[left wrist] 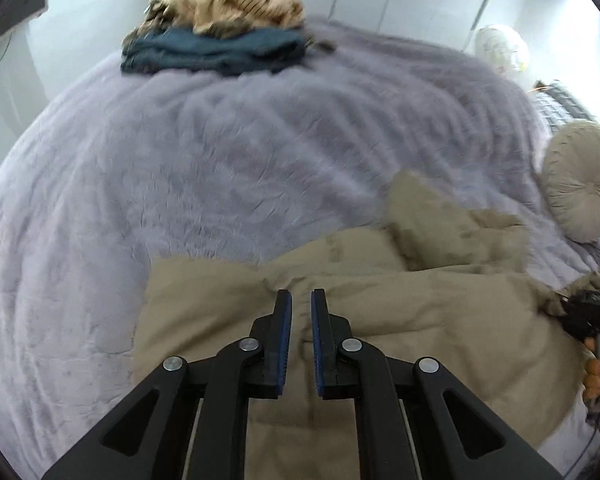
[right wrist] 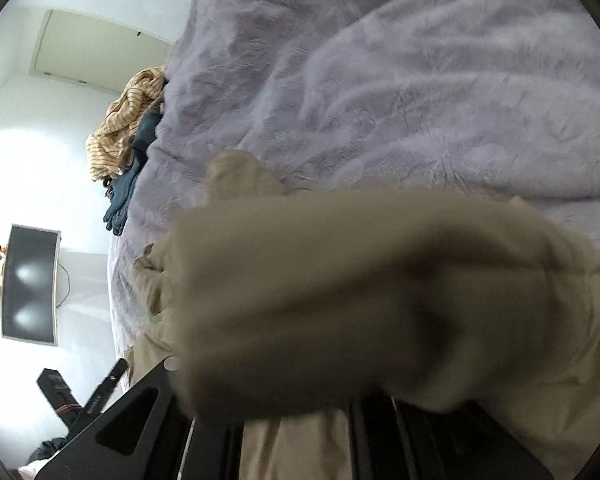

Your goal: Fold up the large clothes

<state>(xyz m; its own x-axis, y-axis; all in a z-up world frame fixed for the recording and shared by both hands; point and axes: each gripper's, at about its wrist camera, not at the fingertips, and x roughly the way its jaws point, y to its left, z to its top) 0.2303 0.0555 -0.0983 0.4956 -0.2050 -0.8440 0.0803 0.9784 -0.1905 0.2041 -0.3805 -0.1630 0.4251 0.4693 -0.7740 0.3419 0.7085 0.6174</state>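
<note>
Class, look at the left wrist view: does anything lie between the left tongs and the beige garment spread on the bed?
Nothing visible does. The left tongs hang right over the crumpled beige cotton garment, their blue-padded jaws slightly apart with only air between. The pile of teal and striped tan clothes sits far off across the fluffy lilac blanket.

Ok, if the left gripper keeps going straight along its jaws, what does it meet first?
Most likely the beige garment spread right under and ahead of the left gripper, whose jaws stand slightly apart with nothing between them. Beyond it lies only the lilac blanket. Depth is unclear.
</note>
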